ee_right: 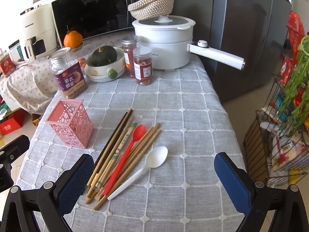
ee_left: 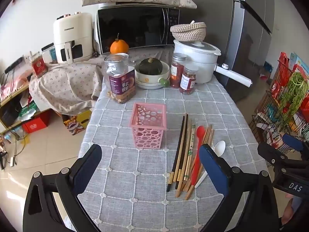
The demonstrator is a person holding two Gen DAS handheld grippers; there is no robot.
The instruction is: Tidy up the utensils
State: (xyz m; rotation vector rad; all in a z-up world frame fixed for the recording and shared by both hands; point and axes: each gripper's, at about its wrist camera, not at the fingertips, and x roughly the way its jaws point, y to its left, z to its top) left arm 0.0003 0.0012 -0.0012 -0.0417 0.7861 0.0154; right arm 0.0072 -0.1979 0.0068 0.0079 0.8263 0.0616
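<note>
A pink perforated utensil basket (ee_left: 148, 125) (ee_right: 70, 122) stands upright and empty on the grey checked tablecloth (ee_left: 135, 193) (ee_right: 183, 116). To its right lie several wooden and dark chopsticks (ee_left: 183, 150) (ee_right: 115, 150), a red spoon (ee_left: 198, 147) (ee_right: 131, 145) and a white spoon (ee_left: 219, 147) (ee_right: 152, 161), all flat in a loose bundle. My left gripper (ee_left: 150, 162) hovers open above the near table, in front of the basket, nothing between its fingers. My right gripper (ee_right: 154, 172) is open above the utensil bundle, holding nothing; its body (ee_left: 285, 160) shows at the right of the left wrist view.
At the table's far end stand a nut jar (ee_left: 120, 78) (ee_right: 67, 73), a bowl with a green squash (ee_left: 151, 71) (ee_right: 104, 61), two spice jars (ee_left: 183, 75) (ee_right: 138, 63) and a white pot (ee_left: 197, 61) (ee_right: 164, 40) with a long handle. A wire rack (ee_right: 280, 135) stands on the right.
</note>
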